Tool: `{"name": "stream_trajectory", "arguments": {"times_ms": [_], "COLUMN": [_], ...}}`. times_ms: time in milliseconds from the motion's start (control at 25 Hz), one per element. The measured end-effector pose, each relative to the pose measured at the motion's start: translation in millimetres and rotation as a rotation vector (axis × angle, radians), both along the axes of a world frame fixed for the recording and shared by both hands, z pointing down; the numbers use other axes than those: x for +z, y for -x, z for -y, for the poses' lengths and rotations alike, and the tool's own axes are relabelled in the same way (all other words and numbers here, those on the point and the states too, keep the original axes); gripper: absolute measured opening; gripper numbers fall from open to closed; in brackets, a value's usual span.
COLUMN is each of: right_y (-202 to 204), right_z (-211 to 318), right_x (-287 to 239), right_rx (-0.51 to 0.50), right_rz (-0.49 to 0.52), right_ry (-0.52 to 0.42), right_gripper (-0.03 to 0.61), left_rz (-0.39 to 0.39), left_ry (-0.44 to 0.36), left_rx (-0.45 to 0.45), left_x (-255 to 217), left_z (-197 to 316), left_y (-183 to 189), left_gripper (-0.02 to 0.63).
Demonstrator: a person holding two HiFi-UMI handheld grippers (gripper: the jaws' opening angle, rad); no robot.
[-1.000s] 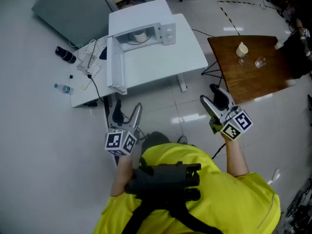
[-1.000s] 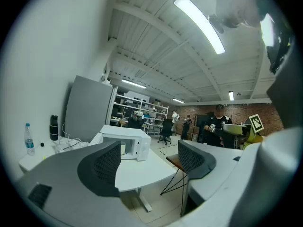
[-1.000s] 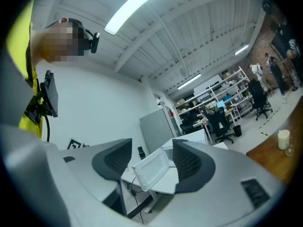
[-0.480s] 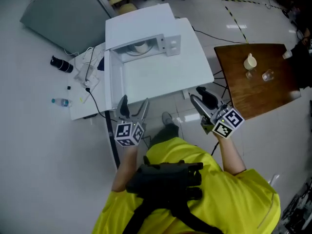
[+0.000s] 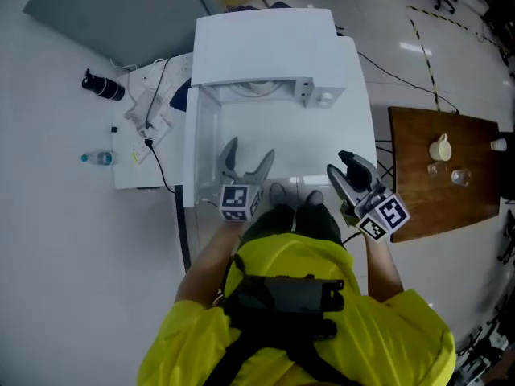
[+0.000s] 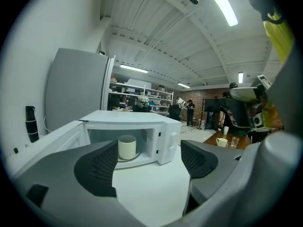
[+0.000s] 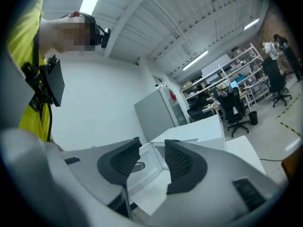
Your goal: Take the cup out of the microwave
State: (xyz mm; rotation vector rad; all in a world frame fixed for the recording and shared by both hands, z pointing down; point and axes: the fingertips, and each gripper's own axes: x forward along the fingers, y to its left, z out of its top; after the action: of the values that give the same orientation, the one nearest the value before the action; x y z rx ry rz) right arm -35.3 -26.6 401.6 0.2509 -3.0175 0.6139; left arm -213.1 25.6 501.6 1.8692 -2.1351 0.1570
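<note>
White desk (image 5: 282, 147), open microwave (image 5: 265, 47); cup (image 6: 127, 147) inside, well ahead of left gripper (image 5: 250, 149), jaws just widened, empty. Right gripper (image 5: 339, 166) just narrowed to slim gap, empty.

the person wears a bright yellow short-sleeved shirt (image 5: 386, 336) with a boxy black pack (image 5: 286, 300) on black straps (image 5: 235, 356). the left gripper (image 5: 249, 149) and right gripper (image 5: 339, 163) have pale grey bodies and dark mesh-textured pads (image 6: 97, 171). each carries a cube (image 5: 235, 202) of black-and-white square markers.
</note>
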Motion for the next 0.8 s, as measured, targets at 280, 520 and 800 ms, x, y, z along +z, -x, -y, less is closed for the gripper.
{"name": "stream_trajectory", "arguments": {"times_ms": [280, 520, 800], "right_y": [34.1, 25.1, -3.5], "right_z": [32.2, 39.4, 48.4], "right_x": [79.8, 100.5, 120.0], "right_rx": [-0.126, -0.145, -0.136], "right_rz": [-0.027, -0.079, -0.109], "right_ry": [0.15, 0.19, 0.264], "right_gripper": [0.178, 0.178, 0.178], "left_rz": [0.019, 0.016, 0.024], "left_ry": [0.05, 0.083, 0.083], "left_rx": [-0.07, -0.121, -0.141], "left_x": [106.4, 156.4, 171.6], "left_z": [133.1, 197.9, 232.3], "left_y": [72.1, 114.7, 138.0], "left_gripper": [0.46, 0.46, 0.471]}}
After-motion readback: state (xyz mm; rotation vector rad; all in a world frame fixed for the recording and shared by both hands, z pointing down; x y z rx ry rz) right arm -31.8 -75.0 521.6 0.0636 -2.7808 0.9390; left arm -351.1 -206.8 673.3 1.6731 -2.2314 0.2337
